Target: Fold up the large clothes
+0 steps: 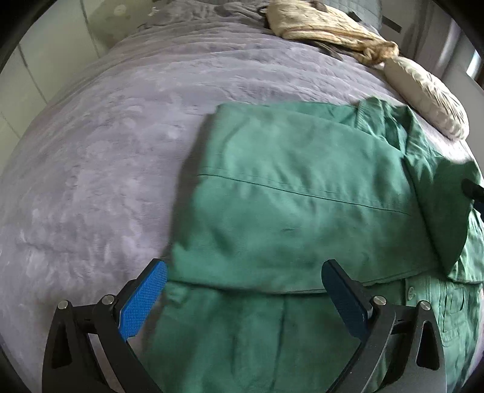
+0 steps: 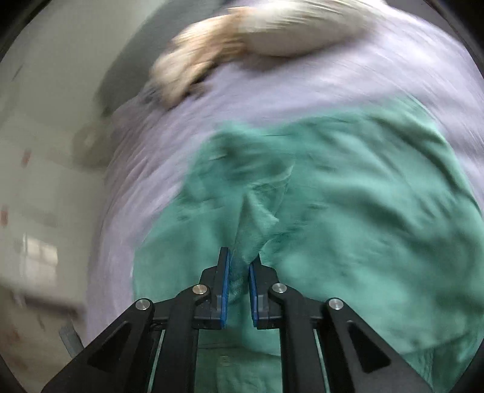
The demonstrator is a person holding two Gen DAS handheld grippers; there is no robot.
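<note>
Bed (image 1: 99,169): covered with a grey-lilac plush blanket; carries all items listed.

Green shirt (image 1: 290,187): large garment lying on the near right part of the bed, partly folded. An upper panel lies doubled over the lower part, with a stitched seam running across it. A collar sits at the far right end; buttons show along the lower right edge. In the right wrist view the shirt (image 2: 348,211) is blurred and fills the middle and right of the frame.

Left hand-held gripper (image 1: 243,290): jaws spread wide, blue pads apart, nothing between them but the shirt lying below. It hangs over the near edge of the folded panel; contact cannot be judged.

Right hand-held gripper (image 2: 240,263): jaws narrow, with a raised ridge of green cloth pinched between the blue pads. Only a slim gap remains.

Beige garment (image 1: 326,27): crumpled, at the far end of the bed, well apart from the shirt.

Pillow (image 1: 426,99): pale, at the far right edge, just beyond the collar.
</note>
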